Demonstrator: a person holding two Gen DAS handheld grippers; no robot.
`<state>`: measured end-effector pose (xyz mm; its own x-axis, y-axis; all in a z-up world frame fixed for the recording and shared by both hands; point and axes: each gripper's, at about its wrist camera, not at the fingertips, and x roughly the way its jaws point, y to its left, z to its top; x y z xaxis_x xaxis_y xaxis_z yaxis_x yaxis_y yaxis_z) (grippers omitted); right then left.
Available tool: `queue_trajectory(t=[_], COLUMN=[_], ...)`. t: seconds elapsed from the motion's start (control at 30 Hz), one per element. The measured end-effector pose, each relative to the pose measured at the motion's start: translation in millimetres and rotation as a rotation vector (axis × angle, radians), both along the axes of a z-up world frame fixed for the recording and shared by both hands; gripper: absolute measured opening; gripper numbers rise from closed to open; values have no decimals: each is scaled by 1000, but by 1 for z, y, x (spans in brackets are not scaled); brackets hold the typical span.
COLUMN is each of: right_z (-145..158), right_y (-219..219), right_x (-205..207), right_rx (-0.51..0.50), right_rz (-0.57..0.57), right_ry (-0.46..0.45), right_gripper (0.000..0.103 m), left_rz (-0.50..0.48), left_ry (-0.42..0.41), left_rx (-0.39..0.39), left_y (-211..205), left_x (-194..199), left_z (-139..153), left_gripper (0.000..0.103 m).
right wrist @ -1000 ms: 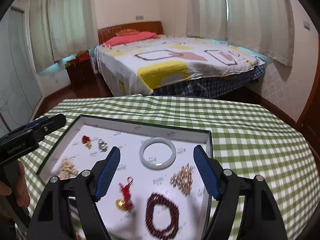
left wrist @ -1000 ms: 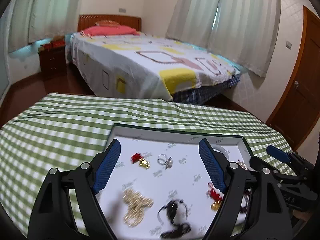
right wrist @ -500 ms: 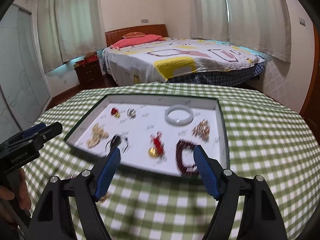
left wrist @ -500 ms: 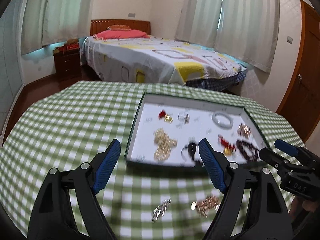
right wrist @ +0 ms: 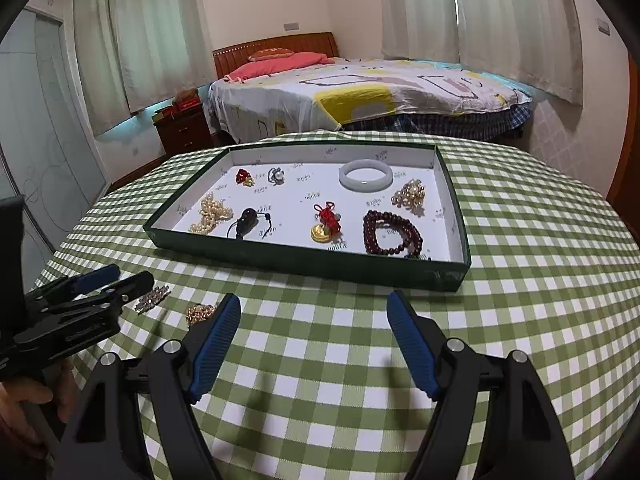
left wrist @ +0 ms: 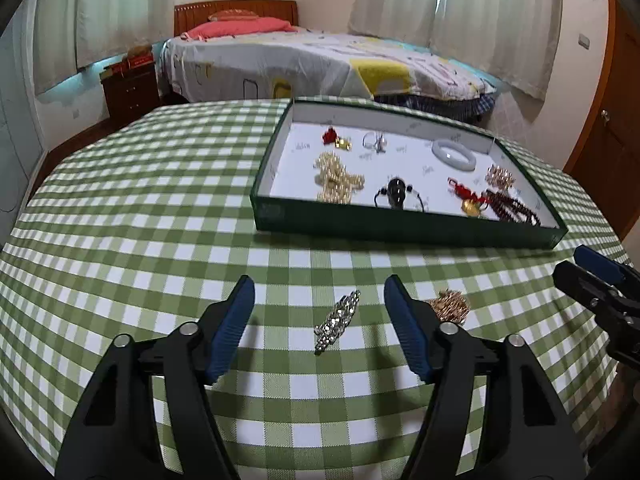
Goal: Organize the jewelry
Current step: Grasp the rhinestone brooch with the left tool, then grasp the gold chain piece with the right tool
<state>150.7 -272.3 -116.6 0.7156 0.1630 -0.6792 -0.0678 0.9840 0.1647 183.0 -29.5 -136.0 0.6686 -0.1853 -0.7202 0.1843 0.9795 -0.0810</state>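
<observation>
I have pulled both grippers back off the tray (left wrist: 408, 232), which holds pearls, bangle and beads. My left gripper (left wrist: 320, 300), narrowing but apart, straddles the crystal clip (left wrist: 337, 319); my right gripper (right wrist: 314, 312) gapes empty.

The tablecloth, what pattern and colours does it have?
The tablecloth has a green and white check pattern, clearest in the right wrist view.

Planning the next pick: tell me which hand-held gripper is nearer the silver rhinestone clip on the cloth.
Left. The left hand-held gripper frames the silver rhinestone clip between open jaws; the right hand-held gripper sits off beside it.
</observation>
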Motion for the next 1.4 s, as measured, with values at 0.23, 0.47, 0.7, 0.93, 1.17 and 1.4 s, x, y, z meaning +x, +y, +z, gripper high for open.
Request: queue_trajectory(t=[0.23, 0.47, 0.7, 0.93, 1.17, 1.4], right_z=[-6, -9, -10, -10, -12, -21], right_y=[1, 4, 8, 18, 38, 66], right_x=[1, 2, 2, 2, 9, 25], right_rx=[9, 12, 13, 13, 9, -12], right_rz=[5, 11, 23, 50, 100, 156], right_ry=[14, 23, 24, 29, 43, 85], right_gripper=[73, 73, 73, 73, 73, 73], left_rz=[-39, -75, -88, -66, -13, 40], left_ry=[54, 93, 93, 78, 90, 97], left_rx=[-9, -15, -16, -16, -32, -40], left_y=[-4, -12, -13, -5, 17, 37], left_x=[5, 7, 4, -4, -14, -14], left_z=[-9, -15, -15, -13, -13, -12], left_gripper=[46, 26, 11, 11, 11, 11])
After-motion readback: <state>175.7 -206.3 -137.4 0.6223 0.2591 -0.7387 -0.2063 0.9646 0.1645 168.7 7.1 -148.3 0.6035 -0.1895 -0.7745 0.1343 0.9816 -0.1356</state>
